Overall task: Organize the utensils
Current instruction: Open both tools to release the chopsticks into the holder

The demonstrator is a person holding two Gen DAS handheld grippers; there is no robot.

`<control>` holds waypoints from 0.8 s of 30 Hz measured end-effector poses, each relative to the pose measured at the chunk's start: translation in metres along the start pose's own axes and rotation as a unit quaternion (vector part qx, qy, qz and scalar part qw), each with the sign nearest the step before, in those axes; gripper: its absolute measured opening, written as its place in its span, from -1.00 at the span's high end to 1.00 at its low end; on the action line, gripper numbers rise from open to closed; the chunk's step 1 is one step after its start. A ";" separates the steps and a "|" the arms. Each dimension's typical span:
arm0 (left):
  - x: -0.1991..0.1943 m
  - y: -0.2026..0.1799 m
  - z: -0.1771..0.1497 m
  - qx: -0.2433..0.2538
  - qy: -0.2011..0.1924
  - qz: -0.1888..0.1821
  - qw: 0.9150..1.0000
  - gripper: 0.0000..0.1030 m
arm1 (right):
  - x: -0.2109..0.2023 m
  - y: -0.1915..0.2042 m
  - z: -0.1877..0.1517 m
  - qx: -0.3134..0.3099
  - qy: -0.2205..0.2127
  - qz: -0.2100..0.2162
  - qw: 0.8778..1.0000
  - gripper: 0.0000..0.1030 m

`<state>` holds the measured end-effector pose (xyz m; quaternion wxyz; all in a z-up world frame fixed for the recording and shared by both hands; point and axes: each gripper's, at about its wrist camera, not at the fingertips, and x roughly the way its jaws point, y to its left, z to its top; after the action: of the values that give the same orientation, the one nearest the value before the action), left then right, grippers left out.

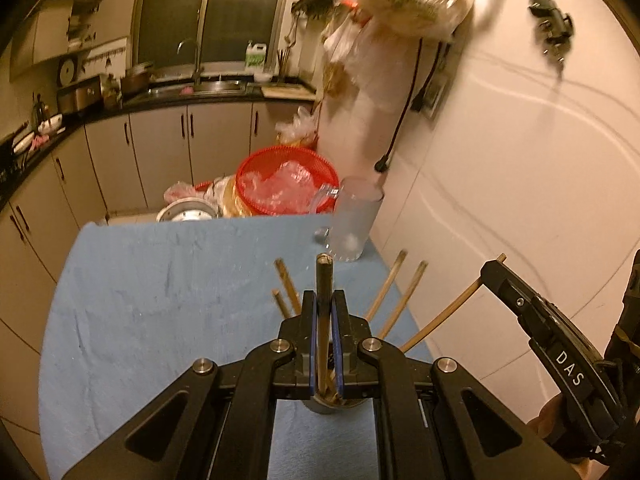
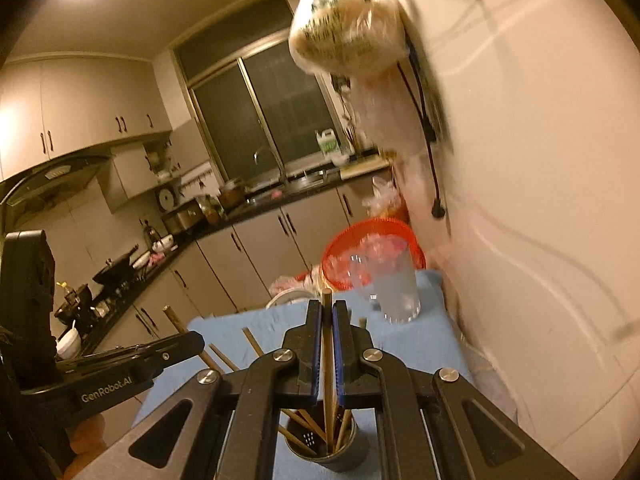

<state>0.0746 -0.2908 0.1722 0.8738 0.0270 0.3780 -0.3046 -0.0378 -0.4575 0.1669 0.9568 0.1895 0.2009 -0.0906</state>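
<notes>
Two sets of black tongs are working over a table draped in a pale blue cloth [image 1: 160, 300], sorting wooden chopsticks in a home kitchen. At the left, the left tongs [image 1: 324, 308] are pinching a single dark brown wooden chopstick [image 1: 322, 280] between blue-lined pads, holding it nearly upright so that its lower end is pointing down into the dark round metal holder [image 2: 328, 454], which is standing near the table's near edge, directly under both tools. Several more light wooden chopsticks [image 2: 308, 424] are already leaning in that holder, fanning outward against its rim; the spread looks like the natural lean of loose sticks in a wide cup.

To the right, the right tongs [image 2: 327, 312] are likewise pressed together on a slim chopstick [image 2: 327, 360], gripped upright over the holder's mouth, apparently for the same purpose of dropping it in end first. Both tools are crowding the same opening, so the two sticks may need to go in one at a time.

At the far right corner of the table, a tall frosted clear plastic cup [image 1: 354, 220] is standing upright, well apart from the holder and seemingly out of the work. Beyond the table's far edge, a red mesh basket [image 1: 286, 184] holding crumpled clear plastic is sitting lower down.
</notes>
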 end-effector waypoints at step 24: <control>-0.078 0.073 -0.067 -0.035 -0.010 0.020 0.999 0.58 | -0.034 0.040 -0.070 -0.008 0.063 0.067 0.996 0.58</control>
<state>0.0304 -0.1728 0.1641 0.8837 0.0008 0.3796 -0.2738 -0.0833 -0.3902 0.1350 0.9475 0.2005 0.2488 -0.0128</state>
